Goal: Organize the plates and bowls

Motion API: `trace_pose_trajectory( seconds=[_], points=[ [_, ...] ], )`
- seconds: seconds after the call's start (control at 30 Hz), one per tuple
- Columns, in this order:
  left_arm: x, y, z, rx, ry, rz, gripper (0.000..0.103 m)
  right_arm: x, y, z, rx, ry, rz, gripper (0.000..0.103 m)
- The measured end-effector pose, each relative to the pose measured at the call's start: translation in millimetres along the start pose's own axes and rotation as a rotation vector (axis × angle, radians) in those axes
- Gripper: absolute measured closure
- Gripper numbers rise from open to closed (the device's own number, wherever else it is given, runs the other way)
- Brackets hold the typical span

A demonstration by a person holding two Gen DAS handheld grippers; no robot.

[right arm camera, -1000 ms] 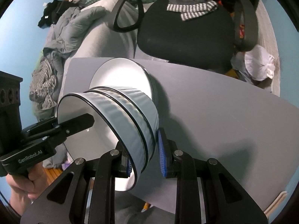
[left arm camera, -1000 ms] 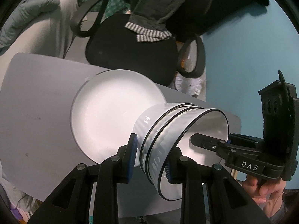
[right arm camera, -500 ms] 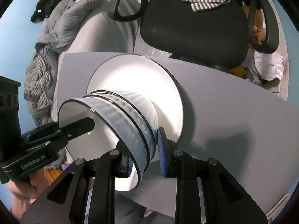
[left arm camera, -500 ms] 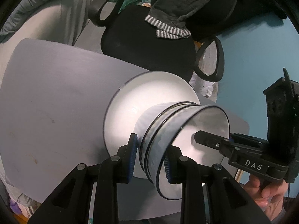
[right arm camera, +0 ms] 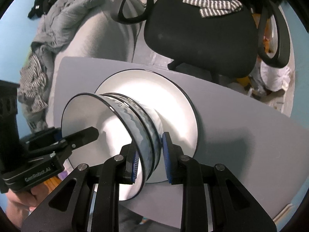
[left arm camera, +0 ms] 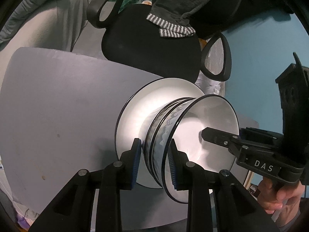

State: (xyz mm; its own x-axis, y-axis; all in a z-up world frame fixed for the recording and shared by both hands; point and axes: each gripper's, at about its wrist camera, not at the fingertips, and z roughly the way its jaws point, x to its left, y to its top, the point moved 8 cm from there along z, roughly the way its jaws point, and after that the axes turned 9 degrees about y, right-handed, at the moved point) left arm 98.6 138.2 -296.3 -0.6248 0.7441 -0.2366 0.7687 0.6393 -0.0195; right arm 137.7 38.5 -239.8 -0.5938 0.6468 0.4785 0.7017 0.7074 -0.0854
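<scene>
Two hand-held black grippers share one load: a nested stack of white ceramic bowls with dark rims and rippled sides (left arm camera: 173,131). The left gripper (left arm camera: 154,162) has its blue-padded fingers (left arm camera: 136,164) nearly closed across the stack's wall, one pad outside and one inside the top bowl, and the right gripper (right arm camera: 150,158) pinches the opposite wall the same way; each tool shows in the other's view with a finger reaching into the bowl. The stack hangs over the middle of a large white dark-rimmed plate (right arm camera: 173,100) that lies flat on the grey table (left arm camera: 58,106), toward its far edge, near a black office chair (right arm camera: 202,29) draped with a striped garment. The base of the stack looks to be at the plate's surface or just above it; whether it touches I cannot tell. The step in hand seems to be setting the bowls down onto the plate. Next, the stack should be lowered level until it seats, both hands kept in step so that it does not tip, and only then should the jaws spread and lift straight up, clear of the rims.
</scene>
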Motion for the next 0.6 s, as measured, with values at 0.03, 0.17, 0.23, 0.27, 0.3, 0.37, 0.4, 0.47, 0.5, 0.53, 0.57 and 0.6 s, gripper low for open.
trace_pose_trajectory(
  seconds=[0.03, 0.17, 0.23, 0.27, 0.3, 0.37, 0.4, 0.47, 0.5, 0.53, 0.57, 0.6],
  points=[
    [1, -1, 1, 0.0, 0.004, -0.003, 0.077, 1, 0, 0, 0.003, -0.012, -0.006, 0.077],
    [9, -3, 0, -0.009, 0.031, -0.026, 0.062, 5, 2, -1, -0.011, -0.036, -0.015, 0.072],
    [14, -5, -7, -0.036, 0.051, -0.034, 0.058, 6, 3, -6, -0.035, -0.059, -0.026, 0.059],
    [15, -5, -9, -0.044, 0.056, -0.036, 0.053, 8, 3, -8, -0.044, -0.068, -0.03, 0.049],
    [17, -6, -14, -0.06, 0.064, -0.042, 0.049, 9, 3, -11, -0.056, -0.083, -0.037, 0.046],
    [20, -8, -24, -0.088, 0.074, -0.054, 0.044, 10, 3, -17, -0.079, -0.11, -0.05, 0.042],
    [21, -9, -29, -0.099, 0.075, -0.062, 0.039, 11, 2, -21, -0.09, -0.128, -0.056, 0.04],
    [19, -12, -45, -0.149, 0.073, -0.056, 0.033, 12, 0, -28, -0.101, -0.159, -0.06, 0.038],
    [18, -12, -51, -0.172, 0.086, -0.045, 0.032, 13, -2, -33, -0.106, -0.177, -0.064, 0.038],
    [16, -13, -59, -0.197, 0.105, -0.03, 0.032, 15, -4, -38, -0.114, -0.195, -0.073, 0.038],
    [14, -15, -68, -0.226, 0.123, -0.012, 0.03, 17, -6, -44, -0.125, -0.21, -0.083, 0.038],
    [12, -17, -75, -0.247, 0.134, 0.001, 0.027, 19, -7, -48, -0.136, -0.223, -0.09, 0.038]
  ],
)
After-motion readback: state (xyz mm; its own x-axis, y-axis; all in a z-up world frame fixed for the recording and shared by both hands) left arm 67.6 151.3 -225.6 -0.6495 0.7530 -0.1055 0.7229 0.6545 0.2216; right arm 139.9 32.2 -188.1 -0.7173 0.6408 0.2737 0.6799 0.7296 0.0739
